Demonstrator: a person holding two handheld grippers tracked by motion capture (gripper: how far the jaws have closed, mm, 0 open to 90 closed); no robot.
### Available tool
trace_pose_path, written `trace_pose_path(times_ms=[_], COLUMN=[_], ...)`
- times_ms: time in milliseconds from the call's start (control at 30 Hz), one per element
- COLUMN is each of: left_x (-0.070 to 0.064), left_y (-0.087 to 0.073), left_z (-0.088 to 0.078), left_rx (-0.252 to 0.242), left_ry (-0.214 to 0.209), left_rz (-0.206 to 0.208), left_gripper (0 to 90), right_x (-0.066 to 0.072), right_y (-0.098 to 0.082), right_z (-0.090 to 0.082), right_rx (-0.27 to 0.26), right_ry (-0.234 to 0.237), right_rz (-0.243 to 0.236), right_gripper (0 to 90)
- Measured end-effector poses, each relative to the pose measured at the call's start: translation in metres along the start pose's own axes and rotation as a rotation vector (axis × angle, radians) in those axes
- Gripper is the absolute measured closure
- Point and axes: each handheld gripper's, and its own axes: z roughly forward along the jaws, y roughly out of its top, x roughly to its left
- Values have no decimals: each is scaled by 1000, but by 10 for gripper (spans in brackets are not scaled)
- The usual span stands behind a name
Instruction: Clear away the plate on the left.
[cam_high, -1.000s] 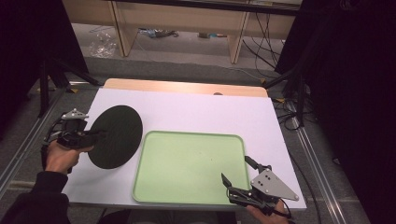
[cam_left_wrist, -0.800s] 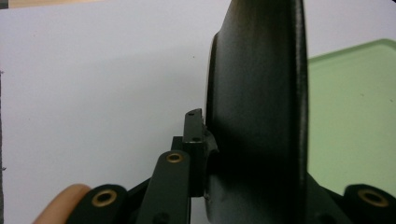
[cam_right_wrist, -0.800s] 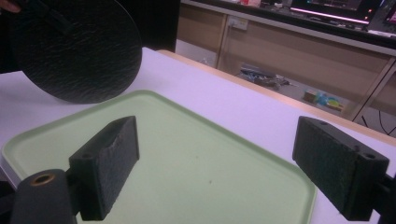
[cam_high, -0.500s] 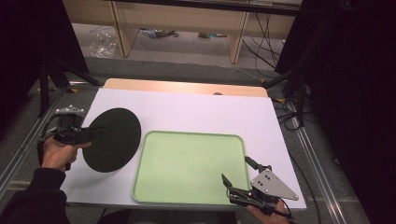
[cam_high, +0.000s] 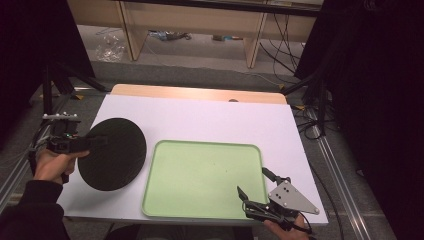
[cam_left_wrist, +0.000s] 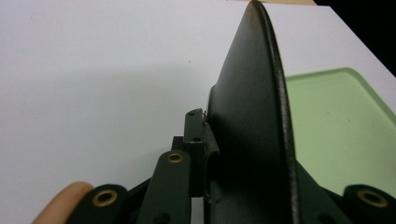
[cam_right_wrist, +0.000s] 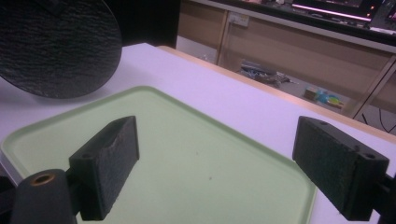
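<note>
- Left gripper (cam_high: 92, 143) was clamped on the left rim of the flat round black slate-textured plate (cam_high: 112, 153); jaws nearly closed, rim pinched between the pads, as the left gripper view showed w/ the plate (cam_left_wrist: 252, 121) edge-on.
- Vs. a sec earlier: plate sat a bit lower and farther left in the high view, and its outline had widened from a narrower oval to a rounder one, so it was tipped differently. Left hand (cam_high: 50, 165) had drifted only slightly. Grip looked unchanged.
- Plate appeared held up off the surface, tilted, just left of the pale green rectangular plastic tray (cam_high: 205, 145), not over it yet.
- Right gripper (cam_high: 256, 191) hadn't shifted; it sat at the tray's near right corner, jaws wide apart, nothing between the pads (cam_right_wrist: 109, 161).
- Judgement: the plate was probably bound for the tray, and the carry across had barely begun; the small re-angle read more like settling the hold than real progress.
- Surface: white sheet (cam_high: 200, 120) covering the tabletop, a strip of light wood (cam_high: 200, 93) bare at the far edge. Tray was empty.
- Room: dim, dark drapes either side, wooden shelving (cam_high: 200, 20) behind, cables on the floor at right (cam_high: 300, 55).
</note>
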Motion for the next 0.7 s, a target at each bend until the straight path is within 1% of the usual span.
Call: trace_pose_path(times_ms=[67, 100, 133, 167, 200, 233, 300, 333, 367, 400, 433, 467, 500, 533, 567, 600, 633, 667, 700], left_x=[-2, -4, -4, -9, -9, -13, -18, -18, -24, -24, -28, -31, -34, -34, -40, -40, -43, -46, -52], left_y=[0, 1, 1, 2, 2, 2, 3, 3, 4, 4, 4, 3, 3, 3, 2, 2, 1, 0, -1], left_z=[0, 0, 0, 2, 2, 5, 8, 8, 11, 11, 14, 16, 18, 18, 24, 24, 28, 31, 38], left_rx=[0, 10, 10, -4, -4, -5, -5, -5, -4, -4, -4, -3, 2, 2, 8, 8, 21, 31, 48], left_ry=[-5, -22, -22, -41, -41, -57, -68, -68, -78, -78, -98, -114, -127, -127, -147, -147, -157, -167, -180], left_rz=[5, 7, 7, 0, 0, -3, 3, 3, 8, 8, 18, 10, 11, 11, 12, 12, 13, 14, 21], left_gripper=[784, 784, 784, 784, 784, 784, 784, 784, 783, 783, 783, 783, 783, 783, 783, 783, 783, 783, 783], right_x=[0, 0, 0, 0, 0, 0, 0, 0, -2, -2, 0, 0, 0, 0, 0, 0, 0, -1, -2], right_y=[1, 1, 1, 0, 0, 0, 0, 0, 0, 0, 0, 0, 0, 0, 0, 0, 0, 0, 0], right_z=[-1, 0, 0, 1, 1, 0, 0, 0, 1, 1, 1, 1, 1, 1, 1, 1, 1, 1, 2], right_rx=[-1, -7, -7, -2, -2, -6, -8, -8, -15, -15, -14, -14, 1, 1, 1, 1, -3, -13, -18], right_ry=[6, 5, 5, -1, -1, 10, 4, 4, -9, -9, 12, 11, 7, 7, 1, 1, 4, -3, -9], right_rz=[5, 4, 4, -5, -5, 11, 3, 3, -22, -22, 14, 10, 5, 5, 7, 7, 7, -10, -25], right_gripper=[153, 153, 153, 154, 154, 154, 153, 153, 154, 154, 153, 153, 154, 154, 154, 154, 153, 154, 154])
